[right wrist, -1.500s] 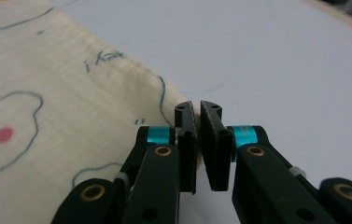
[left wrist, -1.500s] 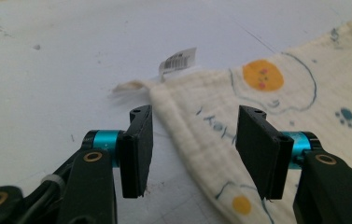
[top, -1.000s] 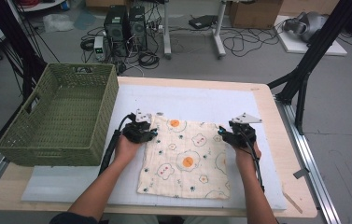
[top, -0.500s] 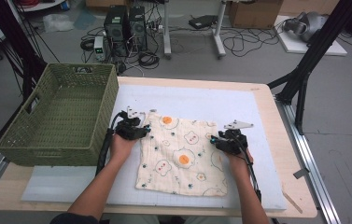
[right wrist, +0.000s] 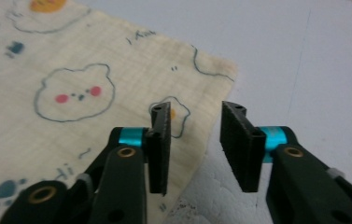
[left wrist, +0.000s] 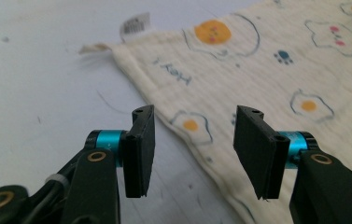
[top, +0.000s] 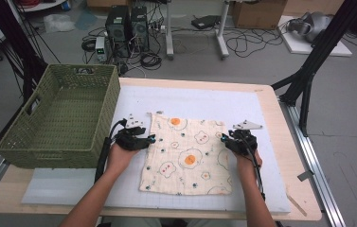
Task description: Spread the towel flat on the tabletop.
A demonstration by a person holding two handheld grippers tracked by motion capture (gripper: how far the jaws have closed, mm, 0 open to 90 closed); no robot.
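Observation:
A cream cloth [top: 188, 155] printed with fried eggs and bears lies flat on the white mat [top: 190, 101]. At the cloth's left edge sits my left gripper [top: 150, 140], open, its jaws astride the hem [left wrist: 178, 140] with nothing pinched. A white label [left wrist: 135, 24] shows at the cloth's far corner. At the right edge my right gripper [top: 224, 139] is open too, jaws straddling the cloth border [right wrist: 197, 140], one over cloth and one over the mat. Both grippers [left wrist: 192, 149] [right wrist: 194, 144] hover low above the surface.
A green woven basket [top: 58, 118] stands at the table's left, close to my left hand. The wooden table edge [top: 290, 142] runs along the right. Black stand legs [top: 308, 71] rise beyond the right rim. Computers and cables lie on the floor behind.
Both hands have drawn back toward the near side along the cloth's edges. The cloth's top corners have been let go and it lies spread flat.

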